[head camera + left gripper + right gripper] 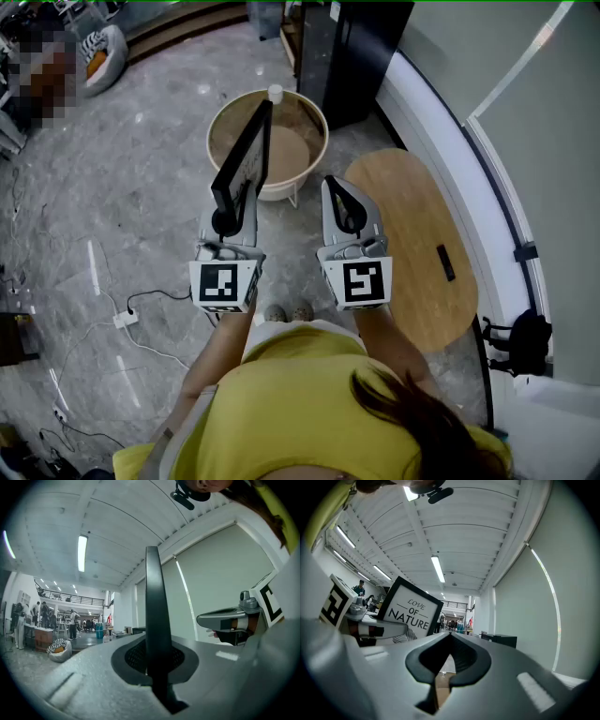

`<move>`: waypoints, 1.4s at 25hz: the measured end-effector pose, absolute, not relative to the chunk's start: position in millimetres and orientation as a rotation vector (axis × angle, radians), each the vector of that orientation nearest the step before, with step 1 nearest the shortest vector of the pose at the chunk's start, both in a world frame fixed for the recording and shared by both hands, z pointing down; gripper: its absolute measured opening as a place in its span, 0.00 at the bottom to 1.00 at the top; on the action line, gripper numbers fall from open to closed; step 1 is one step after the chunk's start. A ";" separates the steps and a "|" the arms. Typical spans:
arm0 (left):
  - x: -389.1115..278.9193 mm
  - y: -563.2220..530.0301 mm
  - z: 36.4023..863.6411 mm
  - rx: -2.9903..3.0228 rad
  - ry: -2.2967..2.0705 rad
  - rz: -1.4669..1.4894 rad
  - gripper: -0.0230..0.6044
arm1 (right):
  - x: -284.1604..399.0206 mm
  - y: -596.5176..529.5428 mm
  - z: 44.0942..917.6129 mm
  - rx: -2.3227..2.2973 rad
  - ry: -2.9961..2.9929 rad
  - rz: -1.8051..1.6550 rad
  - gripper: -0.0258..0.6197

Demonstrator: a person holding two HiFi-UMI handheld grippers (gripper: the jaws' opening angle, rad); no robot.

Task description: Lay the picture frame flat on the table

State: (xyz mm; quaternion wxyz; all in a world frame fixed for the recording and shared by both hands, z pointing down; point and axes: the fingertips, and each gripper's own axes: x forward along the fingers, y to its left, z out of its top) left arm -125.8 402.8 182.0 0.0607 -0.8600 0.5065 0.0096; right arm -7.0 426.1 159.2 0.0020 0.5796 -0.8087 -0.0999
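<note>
Two grippers are held level at the near middle of the scene, side by side and apart. The left gripper [225, 223] has its fingers [93, 677] closed on the picture frame [246, 159], clamping one edge of it. The right gripper [345, 216] holds nothing, and its fingers [506, 677] are pressed together.

The frame is off the surface, in the air. It stands upright on its edge, not flat. From above, its long side runs from the left fingers toward the far side, reaching over the near rim of the round surface [317, 141]. The left gripper view shows it edge-on, as a thin dark bar rising straight up from between the fingers. Its glazed face is turned to the right, toward the other gripper. From there it shows a black border around a white sheet printed "LOVE OF NATURE", slightly tilted.

The round surface is cream, with a raised rim and a brown inside. It sits on the grey marbled floor [141, 187] beyond the grippers. To the right lies an oval wooden surface [403, 197] with a small black object [445, 262] on it, beside a curved white wall base. A black cabinet [352, 56] stands at the far side. White cables and a power strip [123, 319] trail over the floor on the left.
</note>
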 end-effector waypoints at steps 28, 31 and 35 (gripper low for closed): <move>-137.5 258.5 214.7 -2.634 1.557 0.029 0.05 | -20.3 283.6 199.3 1.797 -2.548 -0.247 0.04; -140.4 215.4 214.0 -2.641 1.524 0.030 0.05 | -24.9 239.9 202.1 1.812 -2.533 -0.238 0.04; -143.8 163.2 213.4 -2.665 1.488 0.050 0.05 | -27.8 189.8 201.8 1.846 -2.508 -0.230 0.04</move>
